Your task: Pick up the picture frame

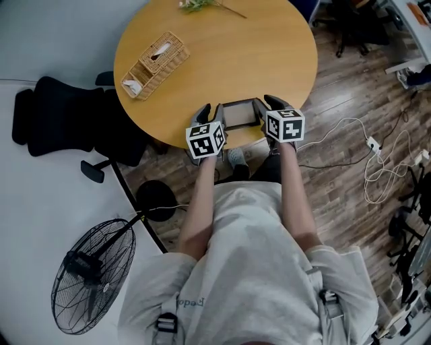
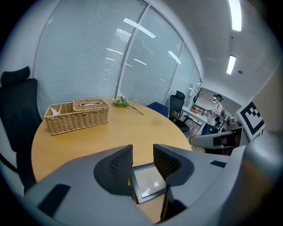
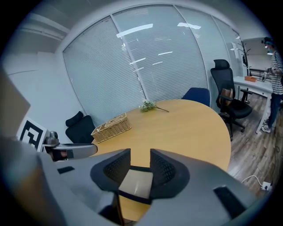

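**Both grippers open over the picture frame**

The left gripper (image 2: pixel 142 154) has its jaws apart and grips nothing. The left end of the picture frame (image 2: pixel 148 183) sits between and just below them. The right gripper (image 3: pixel 140 161) is also parted and empty, and straddles the frame's right end. The frame lies on the round wooden table (image 1: pixel 229 60), at the table's edge nearest the person. A wicker basket (image 1: pixel 155 64) sits on the table's left part, well apart from the frame. A flower sprig (image 1: pixel 199 5) lies at the table's far edge.
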`<state>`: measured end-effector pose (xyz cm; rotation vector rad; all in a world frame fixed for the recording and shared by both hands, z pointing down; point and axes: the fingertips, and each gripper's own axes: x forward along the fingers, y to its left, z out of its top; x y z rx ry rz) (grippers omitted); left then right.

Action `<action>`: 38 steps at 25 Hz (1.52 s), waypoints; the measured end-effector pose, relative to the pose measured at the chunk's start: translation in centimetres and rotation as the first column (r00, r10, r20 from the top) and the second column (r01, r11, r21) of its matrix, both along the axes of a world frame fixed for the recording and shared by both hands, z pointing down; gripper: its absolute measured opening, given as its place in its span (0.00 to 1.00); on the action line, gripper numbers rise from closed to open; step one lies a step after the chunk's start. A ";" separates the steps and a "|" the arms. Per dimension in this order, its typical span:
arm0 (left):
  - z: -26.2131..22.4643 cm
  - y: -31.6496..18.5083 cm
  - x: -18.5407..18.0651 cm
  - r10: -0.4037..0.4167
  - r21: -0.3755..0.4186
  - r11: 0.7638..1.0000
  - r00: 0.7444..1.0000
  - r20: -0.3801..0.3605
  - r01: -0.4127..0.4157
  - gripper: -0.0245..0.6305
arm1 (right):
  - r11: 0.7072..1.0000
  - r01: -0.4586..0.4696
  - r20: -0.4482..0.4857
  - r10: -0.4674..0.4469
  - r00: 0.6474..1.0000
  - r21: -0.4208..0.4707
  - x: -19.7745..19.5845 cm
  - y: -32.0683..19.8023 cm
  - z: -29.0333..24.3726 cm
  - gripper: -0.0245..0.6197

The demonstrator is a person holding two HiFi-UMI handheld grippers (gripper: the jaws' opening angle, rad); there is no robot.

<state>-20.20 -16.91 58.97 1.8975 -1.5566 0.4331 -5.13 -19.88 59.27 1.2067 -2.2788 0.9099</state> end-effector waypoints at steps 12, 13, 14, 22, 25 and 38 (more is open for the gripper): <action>3.9 1.8 0.7 0.006 -0.092 0.996 0.999 -0.038 -0.010 0.37 | 0.997 -0.009 -0.018 0.008 1.000 -0.076 0.3 2.4 3.1 0.37; 4.4 1.8 0.6 -0.001 -0.103 0.995 0.999 -0.041 -0.003 0.37 | 0.996 -0.012 -0.018 0.010 1.000 -0.088 0.4 2.6 3.6 0.38; 4.9 1.8 0.5 -0.013 -0.114 0.993 0.999 -0.046 0.008 0.38 | 0.995 -0.011 -0.020 0.009 1.000 -0.100 0.3 2.7 4.1 0.38; 8.1 2.5 -0.2 -0.093 -0.168 0.982 0.995 -0.032 0.086 0.38 | 0.988 -0.019 -0.061 0.010 0.998 -0.153 0.3 3.6 7.8 0.38; 9.5 2.9 -0.3 -0.114 -0.198 0.974 0.993 0.005 0.113 0.38 | 0.986 -0.025 -0.081 0.011 0.997 -0.167 0.2 4.2 9.1 0.38; 12.7 2.8 0.5 -0.112 -0.279 0.953 0.993 0.025 0.114 0.38 | 0.972 -0.039 -0.109 0.013 0.994 -0.232 0.5 3.5 12.5 0.35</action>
